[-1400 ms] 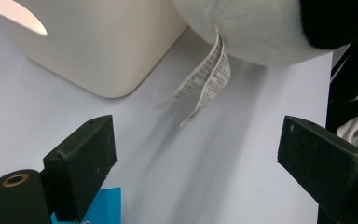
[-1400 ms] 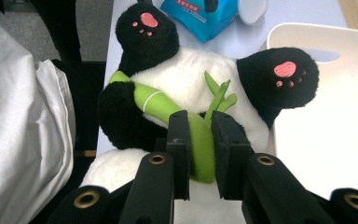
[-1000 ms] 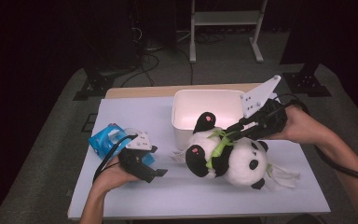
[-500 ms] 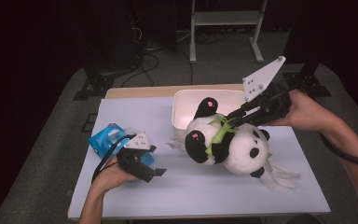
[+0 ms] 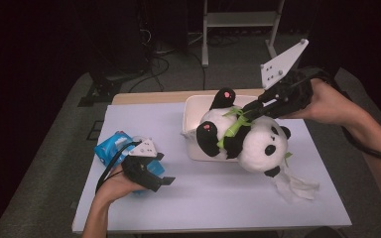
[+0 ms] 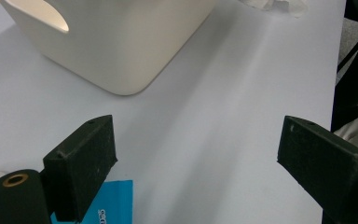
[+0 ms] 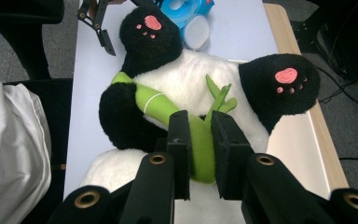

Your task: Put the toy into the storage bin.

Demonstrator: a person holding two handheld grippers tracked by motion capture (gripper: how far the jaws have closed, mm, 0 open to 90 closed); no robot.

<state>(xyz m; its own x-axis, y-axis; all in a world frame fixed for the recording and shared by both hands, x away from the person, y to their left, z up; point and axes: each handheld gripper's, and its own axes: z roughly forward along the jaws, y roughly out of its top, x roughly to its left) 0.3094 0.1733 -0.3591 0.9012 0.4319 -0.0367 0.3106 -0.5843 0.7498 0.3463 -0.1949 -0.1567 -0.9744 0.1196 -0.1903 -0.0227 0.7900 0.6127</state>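
Black-and-white plush panda (image 5: pixel 248 136) | we see it lifted, tilted over cream plastic bin (image 5: pixel 194 116) rim | right gripper (image 7: pixel 199 135) clamped on its green bamboo stalk (image 7: pixel 200 144) | left gripper (image 6: pixel 196 158) jaws wide, holding nothing, by blue packet (image 5: pixel 110 148)

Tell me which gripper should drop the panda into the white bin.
Right. The right gripper already clamps the panda by its green bamboo stalk over the white bin; the left gripper sits open by the blue pack.
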